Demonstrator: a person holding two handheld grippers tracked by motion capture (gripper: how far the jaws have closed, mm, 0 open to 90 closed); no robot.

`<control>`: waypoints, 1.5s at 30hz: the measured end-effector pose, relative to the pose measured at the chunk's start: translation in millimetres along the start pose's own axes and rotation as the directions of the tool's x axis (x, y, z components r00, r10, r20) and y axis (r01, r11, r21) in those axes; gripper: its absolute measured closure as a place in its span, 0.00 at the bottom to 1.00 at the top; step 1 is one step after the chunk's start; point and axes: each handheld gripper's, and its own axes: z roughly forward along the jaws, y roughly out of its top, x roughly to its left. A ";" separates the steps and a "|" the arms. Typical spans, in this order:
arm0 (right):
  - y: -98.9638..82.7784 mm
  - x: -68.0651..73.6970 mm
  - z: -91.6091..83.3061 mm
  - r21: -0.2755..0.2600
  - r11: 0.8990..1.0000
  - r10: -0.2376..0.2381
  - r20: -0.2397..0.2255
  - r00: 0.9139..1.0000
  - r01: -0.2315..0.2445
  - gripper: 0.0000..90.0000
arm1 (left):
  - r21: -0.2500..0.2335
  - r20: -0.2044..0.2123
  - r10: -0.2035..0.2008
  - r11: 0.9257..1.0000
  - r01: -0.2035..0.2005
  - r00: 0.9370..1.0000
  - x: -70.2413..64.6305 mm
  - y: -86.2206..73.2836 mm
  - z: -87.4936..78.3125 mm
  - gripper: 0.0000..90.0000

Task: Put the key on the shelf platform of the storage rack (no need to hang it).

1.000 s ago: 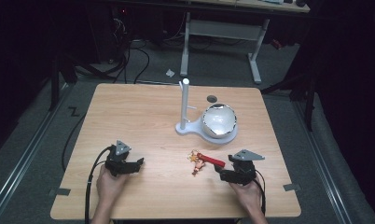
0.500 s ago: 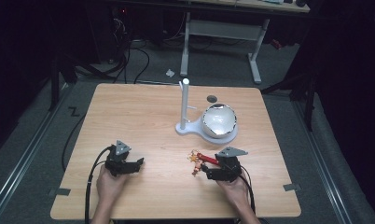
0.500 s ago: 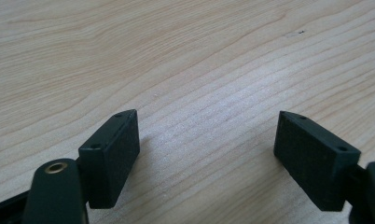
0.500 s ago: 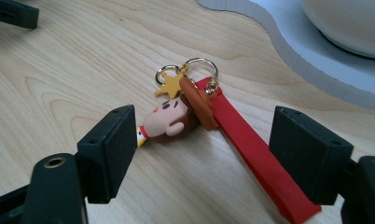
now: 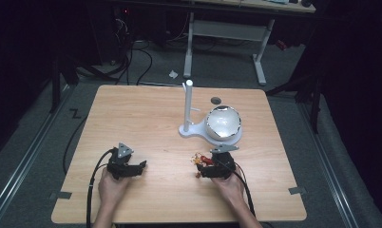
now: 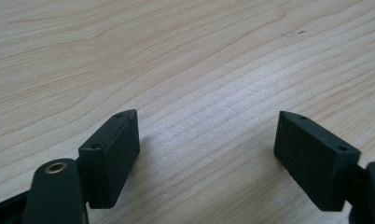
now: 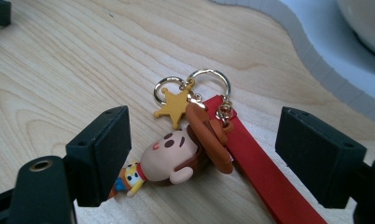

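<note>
Wooden table (image 5: 146, 118) | one keychain (image 7: 185, 149) between wide right claw (image 7: 202, 154) | left claw (image 6: 206, 154) wide

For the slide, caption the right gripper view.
Open right gripper straddles a cowboy figure keychain with its red strap on the wooden table.

**Keychain between wide-set jaws**

The right gripper (image 7: 202, 154) has just been opening its jaws, which now stand wide on either side of a cowboy keychain (image 7: 176, 156) lying on the wooden bench (image 7: 59, 60), neither pad touching it. A yellow star charm (image 7: 172, 109), two metal rings (image 7: 209, 77) and a red strap (image 7: 260, 172) join at the figure's brown hat. A white stand base (image 7: 325, 60) sits at the upper right.
</note>
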 end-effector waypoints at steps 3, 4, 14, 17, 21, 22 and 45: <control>-0.1 -1.9 4.2 0.025 1.000 0.005 0.003 1.000 -0.005 0.20 | 0.000 0.000 0.000 1.000 0.000 1.000 0.0 0.0 0.0 0.25; -0.3 -2.6 5.1 0.033 0.999 0.006 0.004 1.000 -0.006 0.20 | 0.000 0.000 0.000 1.000 0.000 1.000 0.0 0.0 0.0 0.25; -2.1 -1.7 7.4 0.070 0.997 -0.013 0.002 1.000 0.013 0.29 | 0.000 0.000 0.000 1.000 0.000 1.000 0.0 0.0 0.0 0.25; -2.5 0.2 5.7 0.072 0.997 -0.035 0.000 0.999 0.035 0.42 | 0.000 0.000 0.000 1.000 0.000 1.000 0.0 0.0 0.0 0.25; -5.8 2.4 2.5 0.066 0.994 -0.091 0.030 0.995 0.089 0.58 | 0.000 0.000 0.000 1.000 0.000 1.000 0.0 0.0 0.0 0.25; -6.2 0.7 1.8 0.062 0.994 -0.090 0.019 0.996 0.088 0.59 | 0.000 0.000 0.000 1.000 0.000 1.000 0.0 0.0 0.0 0.25; -3.2 -5.7 -32.3 -0.066 0.988 -0.140 0.031 0.990 0.142 0.70 | 0.001 0.001 -0.001 1.000 0.001 1.000 0.1 0.1 0.0 0.25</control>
